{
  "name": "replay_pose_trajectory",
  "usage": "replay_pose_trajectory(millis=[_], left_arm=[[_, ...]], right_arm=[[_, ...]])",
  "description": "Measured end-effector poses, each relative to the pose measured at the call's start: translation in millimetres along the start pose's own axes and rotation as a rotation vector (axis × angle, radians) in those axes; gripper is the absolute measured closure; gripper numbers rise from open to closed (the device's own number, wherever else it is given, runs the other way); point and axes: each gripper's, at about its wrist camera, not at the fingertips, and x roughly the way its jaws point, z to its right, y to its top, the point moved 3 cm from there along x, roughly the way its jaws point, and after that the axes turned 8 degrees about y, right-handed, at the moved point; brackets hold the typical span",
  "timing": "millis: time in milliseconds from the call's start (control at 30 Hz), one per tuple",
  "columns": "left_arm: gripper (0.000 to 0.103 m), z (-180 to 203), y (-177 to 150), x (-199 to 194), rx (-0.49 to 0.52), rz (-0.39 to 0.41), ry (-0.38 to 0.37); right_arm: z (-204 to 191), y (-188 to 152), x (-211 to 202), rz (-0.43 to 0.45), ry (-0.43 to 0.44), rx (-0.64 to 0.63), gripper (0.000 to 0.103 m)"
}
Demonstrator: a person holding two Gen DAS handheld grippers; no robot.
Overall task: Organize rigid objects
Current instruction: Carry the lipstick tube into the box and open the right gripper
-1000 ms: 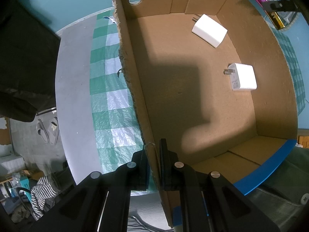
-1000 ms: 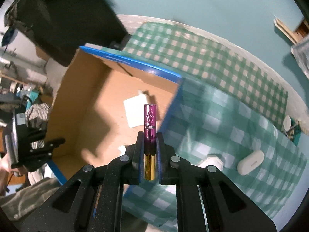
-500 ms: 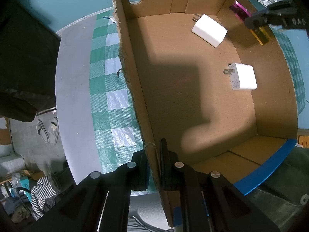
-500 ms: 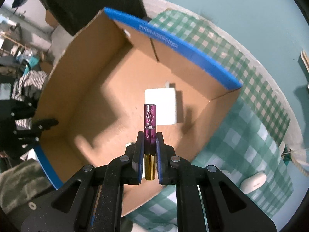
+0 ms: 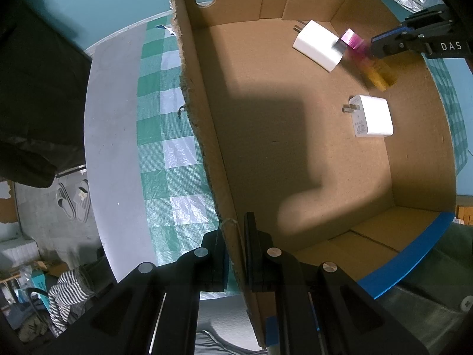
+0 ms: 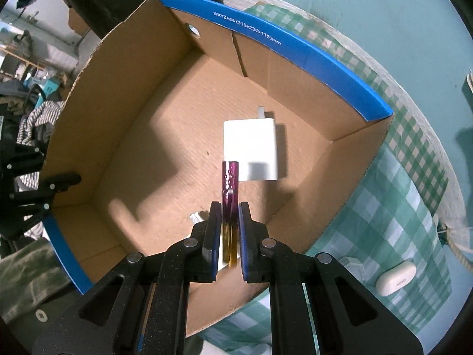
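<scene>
An open cardboard box (image 5: 414,153) with blue-taped edges stands on a green checked cloth. Two white plug adapters lie on its floor, one at the far side (image 5: 318,44) and one nearer the right wall (image 5: 373,116). My left gripper (image 5: 235,233) is shut on the box's near side wall. My right gripper (image 6: 229,219) holds a purple-and-gold tube (image 6: 229,204) above the box floor (image 6: 165,159), over the far adapter (image 6: 250,149). The jaws look slightly parted and the tube is blurred. The tube also shows in the left wrist view (image 5: 365,57), beside the right gripper (image 5: 414,41).
A white earbud case (image 6: 396,278) lies on the checked cloth (image 6: 408,207) right of the box. The grey table edge (image 5: 112,153) runs left of the box. Striped clothing (image 5: 69,295) and slippers (image 5: 74,198) lie on the floor below.
My right gripper has carried the tube from outside the box to over its floor and lower. Its jaws now look a little wider. The left gripper has not moved.
</scene>
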Motion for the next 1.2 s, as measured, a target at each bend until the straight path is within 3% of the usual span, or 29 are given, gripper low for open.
replay_pose_trajectory(millis=[200, 367, 533, 1200], left_arm=[[0.094, 0, 0, 0, 0.001, -0.001, 0.001], [0.094, 0, 0, 0, 0.002, 0.0, 0.001], [0.094, 0, 0, 0, 0.003, -0.003, 0.003], [0.094, 1, -1, -1, 0.016, -0.008, 0.011]], right_arm=[[2, -1, -3, 0.011, 0.004, 0.02, 0.089], [1, -4, -16, 0.052, 0.014, 0.048, 0.064], [-4, -5, -31, 0.091, 0.019, 0.064, 0.051], [43, -40, -85, 0.202, -0.039, 0.255, 0.042]])
